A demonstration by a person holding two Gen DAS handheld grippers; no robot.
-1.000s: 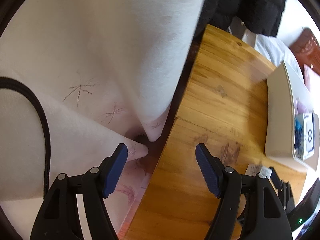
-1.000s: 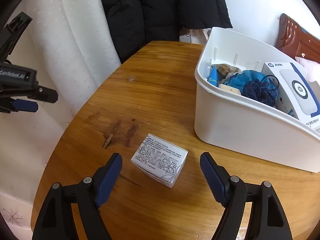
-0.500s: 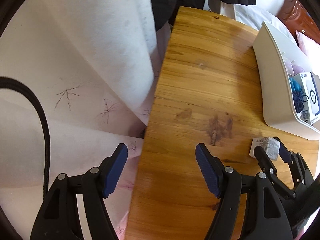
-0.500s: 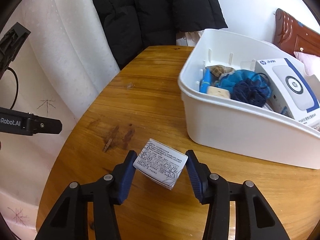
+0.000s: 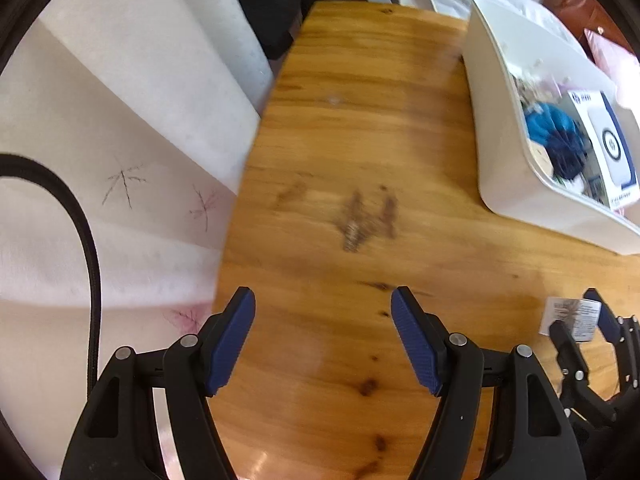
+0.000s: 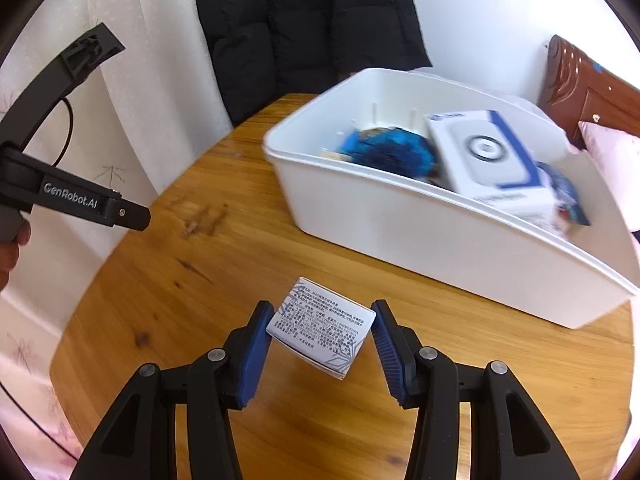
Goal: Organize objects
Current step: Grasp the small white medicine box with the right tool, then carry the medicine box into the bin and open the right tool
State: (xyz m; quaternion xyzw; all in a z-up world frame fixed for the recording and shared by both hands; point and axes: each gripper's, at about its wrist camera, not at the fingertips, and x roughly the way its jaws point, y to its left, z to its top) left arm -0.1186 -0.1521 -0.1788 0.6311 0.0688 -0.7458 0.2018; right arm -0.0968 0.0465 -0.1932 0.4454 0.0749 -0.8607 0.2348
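1. Between the right tongs (image 6: 320, 340), a small printed box (image 6: 322, 330) sits pinched across its two short sides. Pads press both ends, so it's held square & won't twist out.
2. Box looks lifted just clear of the counter (image 6: 192, 288); a shadow shows beneath it. It's near the white bin (image 6: 440, 240), not yet over the rim.
3. Bin already holds a blue yarn-like bundle (image 6: 396, 152), a white/blue carton (image 6: 484, 156) & other bits, so it's prob. the collecting spot. The box likely goes there next.
4. Tongs tilt down & fwd, which keeps the label face up and leaves room to clear the bin wall.
5. Left tongs (image 5: 322, 344) are spread w/ nothing between them, hanging over bare wood by the counter edge, well apart from the box. Prob. parked out of the right side's way.
6. Next move calls for a lift above the rim, then a drop into free space at the near end. Risk: box clips the wall if carried too low.
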